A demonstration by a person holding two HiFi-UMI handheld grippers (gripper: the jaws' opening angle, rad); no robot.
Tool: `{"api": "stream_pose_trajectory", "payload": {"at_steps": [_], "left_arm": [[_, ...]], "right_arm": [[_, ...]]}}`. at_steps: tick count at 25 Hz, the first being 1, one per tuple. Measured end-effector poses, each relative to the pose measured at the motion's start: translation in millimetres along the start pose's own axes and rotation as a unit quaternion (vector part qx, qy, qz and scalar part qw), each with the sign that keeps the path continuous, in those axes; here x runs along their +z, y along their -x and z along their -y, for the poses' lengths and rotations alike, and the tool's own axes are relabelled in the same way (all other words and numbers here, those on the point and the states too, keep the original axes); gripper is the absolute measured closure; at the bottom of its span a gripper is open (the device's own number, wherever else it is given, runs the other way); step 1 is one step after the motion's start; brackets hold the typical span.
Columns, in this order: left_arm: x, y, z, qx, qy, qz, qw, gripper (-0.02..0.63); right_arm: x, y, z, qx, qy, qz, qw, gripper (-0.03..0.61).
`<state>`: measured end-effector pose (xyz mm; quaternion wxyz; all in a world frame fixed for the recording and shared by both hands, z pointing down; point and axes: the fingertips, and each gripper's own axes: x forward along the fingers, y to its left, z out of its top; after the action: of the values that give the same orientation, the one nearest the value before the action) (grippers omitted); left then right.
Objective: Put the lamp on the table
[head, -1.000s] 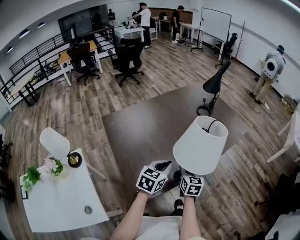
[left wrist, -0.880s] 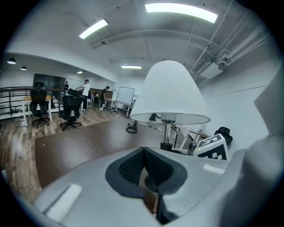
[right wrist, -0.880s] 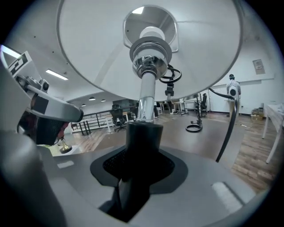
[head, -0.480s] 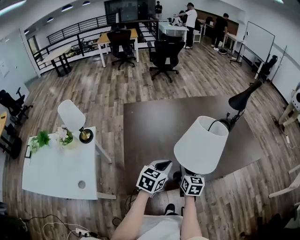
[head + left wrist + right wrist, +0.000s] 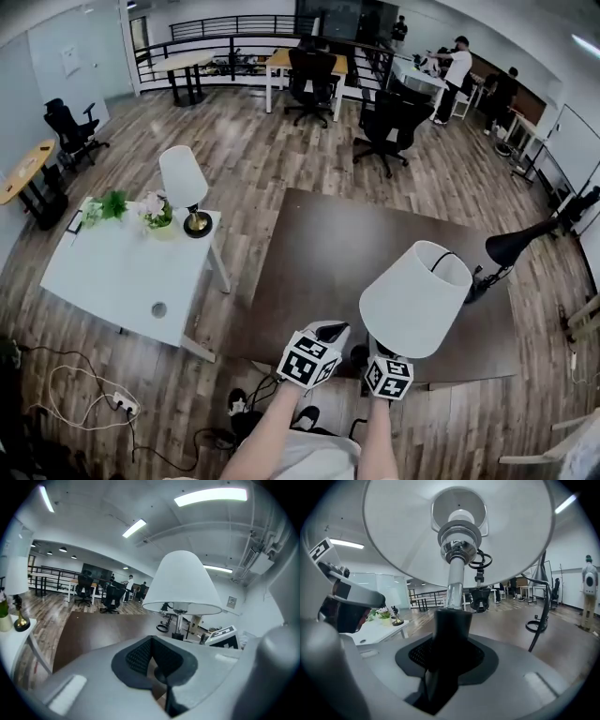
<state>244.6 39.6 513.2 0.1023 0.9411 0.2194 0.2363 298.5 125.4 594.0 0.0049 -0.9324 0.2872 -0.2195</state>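
A lamp with a white cone shade [image 5: 415,298] stands upright in my right gripper [image 5: 387,375], which is shut on its black stem [image 5: 452,630]. In the right gripper view the shade's underside [image 5: 459,531] fills the top and the chrome neck rises from the jaws of that gripper [image 5: 449,653]. My left gripper [image 5: 309,356] is beside it on the left, shut and holding nothing; the left gripper view has its jaws [image 5: 154,665] closed and the held lamp [image 5: 183,585] just ahead to the right. The white table [image 5: 103,281] stands at the left, some way off.
On the white table stand another white-shaded lamp [image 5: 183,175] with a gold base and a small pot of flowers [image 5: 155,211]. A dark brown rug [image 5: 375,244] lies ahead, with a black floor lamp [image 5: 525,246] on its right. Cables [image 5: 94,394] lie on the floor. Office chairs [image 5: 389,117] and people stand farther back.
The whole view has swung round: the white table has gone from the lower left to the left middle, the black floor lamp toward the right edge. Both grippers and the held lamp keep their place.
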Motion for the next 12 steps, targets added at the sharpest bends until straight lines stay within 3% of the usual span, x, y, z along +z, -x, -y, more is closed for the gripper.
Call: {"api": "stream_pose_trajectory", "payload": {"at_steps": [5, 12], "left_arm": [[-22.4, 18.1, -10.6, 0.049, 0.013, -0.007, 0.9987, 0.614], [-33.9, 58.5, -24.4, 0.125, 0.033, 0.006, 0.9916, 0.614]], "right_arm": [[-10.9, -5.2, -7.7, 0.015, 0.024, 0.004, 1.0, 0.425], [-2.0, -25.4, -36.7, 0.076, 0.038, 0.023, 0.996, 0.425]]}}
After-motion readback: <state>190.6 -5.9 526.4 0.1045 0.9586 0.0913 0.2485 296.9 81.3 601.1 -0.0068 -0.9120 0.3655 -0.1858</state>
